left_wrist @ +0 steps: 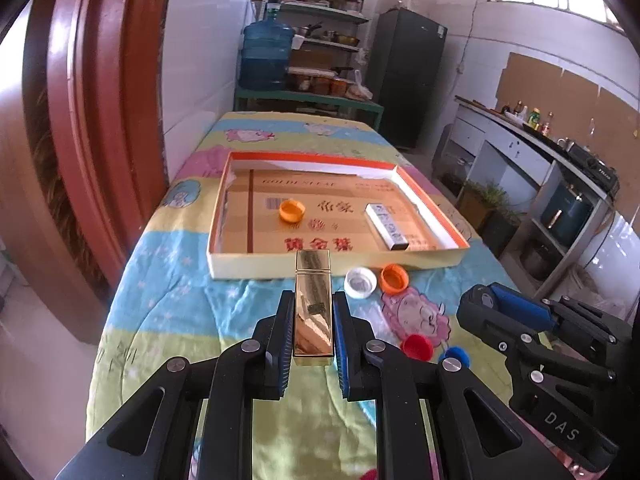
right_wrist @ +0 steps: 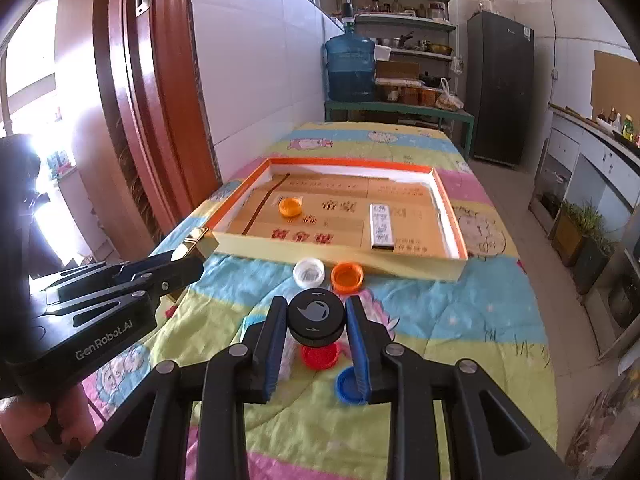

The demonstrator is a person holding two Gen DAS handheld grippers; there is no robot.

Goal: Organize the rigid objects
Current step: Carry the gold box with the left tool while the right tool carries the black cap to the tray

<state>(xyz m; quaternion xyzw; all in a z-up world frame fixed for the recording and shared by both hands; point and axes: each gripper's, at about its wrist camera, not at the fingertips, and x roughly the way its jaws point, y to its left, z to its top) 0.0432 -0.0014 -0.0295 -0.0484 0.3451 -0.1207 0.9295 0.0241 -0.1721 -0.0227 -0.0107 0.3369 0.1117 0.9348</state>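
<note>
My left gripper point(left_wrist: 314, 300) is shut on a shiny gold box point(left_wrist: 313, 304), held above the cloth just short of the tray's near wall; it also shows in the right wrist view point(right_wrist: 198, 242). My right gripper point(right_wrist: 316, 304) is shut on a black round lid point(right_wrist: 317, 314), held above the cloth. The shallow cardboard tray point(left_wrist: 340, 264) holds an orange cap point(left_wrist: 292, 211) and a long white box point(left_wrist: 386, 226). Loose white point(left_wrist: 361, 282), orange point(left_wrist: 394, 278), red point(left_wrist: 417, 347) and blue point(left_wrist: 455, 354) caps lie on the cloth.
The table wears a colourful cartoon cloth point(left_wrist: 180, 300). A red door frame point(left_wrist: 92, 120) stands close on the left. A water jug point(left_wrist: 266, 54), shelves and a dark fridge point(left_wrist: 408, 76) stand beyond the far end. A kitchen counter point(left_wrist: 540, 148) runs along the right.
</note>
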